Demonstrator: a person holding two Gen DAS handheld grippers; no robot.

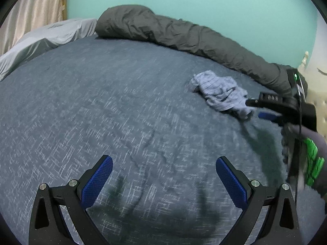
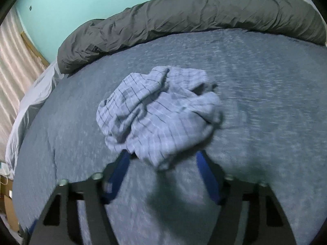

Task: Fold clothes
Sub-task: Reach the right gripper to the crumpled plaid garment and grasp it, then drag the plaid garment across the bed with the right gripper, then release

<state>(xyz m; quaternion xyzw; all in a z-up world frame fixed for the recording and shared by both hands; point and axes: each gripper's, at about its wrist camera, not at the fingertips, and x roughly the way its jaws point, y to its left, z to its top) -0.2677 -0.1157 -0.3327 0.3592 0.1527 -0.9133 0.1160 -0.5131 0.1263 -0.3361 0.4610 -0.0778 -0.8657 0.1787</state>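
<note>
Between and ahead of the left gripper's (image 1: 164,175) wide-spread jaws lies only flat bed cover (image 1: 102,106), open for passage well forward and to the left. Ahead to the right, the crumpled checked garment (image 1: 221,92) sits on the cover, with the right gripper (image 1: 253,108) just beside it and a green-gloved hand (image 1: 312,163) blocking the right edge. Far ahead, a rolled dark duvet (image 1: 184,34) bars the way. Before the right gripper's parted jaws the garment fills the gap; bare cover lies to either side.
</note>
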